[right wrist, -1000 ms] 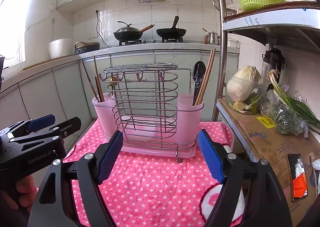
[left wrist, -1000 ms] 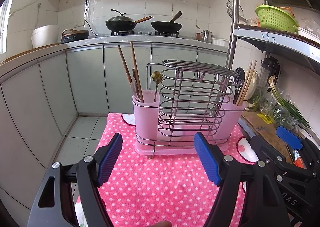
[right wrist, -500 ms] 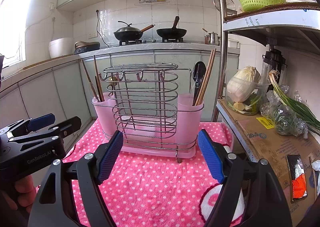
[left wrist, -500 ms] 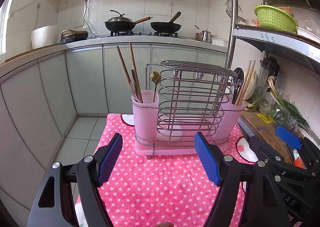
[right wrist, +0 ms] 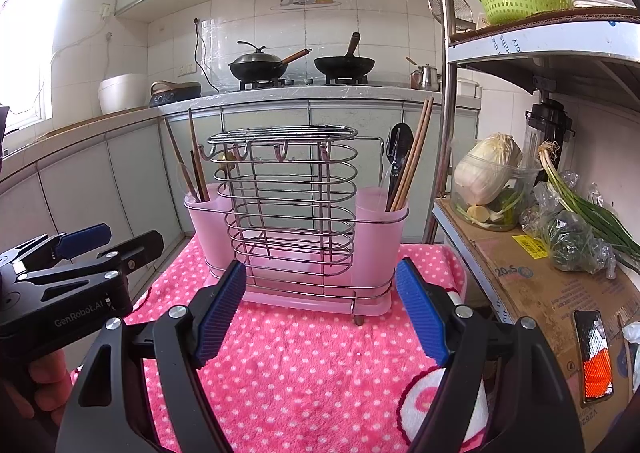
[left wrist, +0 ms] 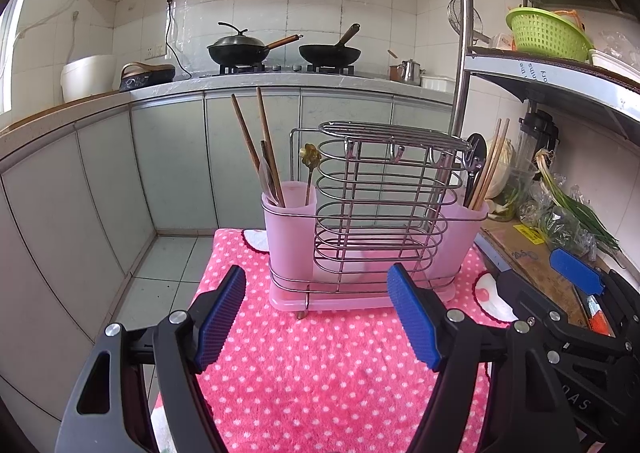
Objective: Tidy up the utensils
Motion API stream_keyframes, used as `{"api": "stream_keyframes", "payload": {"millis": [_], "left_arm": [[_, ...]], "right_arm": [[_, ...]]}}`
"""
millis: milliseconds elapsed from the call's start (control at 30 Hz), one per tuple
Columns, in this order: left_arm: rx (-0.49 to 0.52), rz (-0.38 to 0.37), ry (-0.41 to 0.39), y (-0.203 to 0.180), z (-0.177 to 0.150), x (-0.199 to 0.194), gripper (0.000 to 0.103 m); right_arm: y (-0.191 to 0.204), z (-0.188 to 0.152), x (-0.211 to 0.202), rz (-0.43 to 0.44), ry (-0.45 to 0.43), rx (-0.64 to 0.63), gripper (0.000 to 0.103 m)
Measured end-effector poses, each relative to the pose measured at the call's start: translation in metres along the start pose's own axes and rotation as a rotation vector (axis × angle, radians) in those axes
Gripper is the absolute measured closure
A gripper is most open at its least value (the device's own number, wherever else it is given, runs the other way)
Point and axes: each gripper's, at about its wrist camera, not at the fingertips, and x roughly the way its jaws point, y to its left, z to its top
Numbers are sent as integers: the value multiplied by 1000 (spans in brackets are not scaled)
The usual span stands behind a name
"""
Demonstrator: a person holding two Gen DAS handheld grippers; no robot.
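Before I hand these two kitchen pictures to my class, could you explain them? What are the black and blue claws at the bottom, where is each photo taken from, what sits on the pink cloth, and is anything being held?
The claws are hand-held grippers; a person carries one in each hand, and each has a small wide-angle camera looking along its two fingers. One picture comes from the left gripper, the other from the right gripper. Each view also catches the other gripper at its edge.

On the pink dotted cloth stands a utensil holder: a wire rack with a pink cup at each end. The left cup holds chopsticks and a spoon; the right cup holds chopsticks and a dark utensil.

Both grippers are open and empty, short of the holder.
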Motion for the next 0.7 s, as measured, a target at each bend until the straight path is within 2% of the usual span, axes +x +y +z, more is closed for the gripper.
{"api": "stream_keyframes", "payload": {"millis": [700], "left_arm": [[11,-8,13,2,-1,7,31]], "right_arm": [[-3,-2,6,-4,13,-5,25]]}}
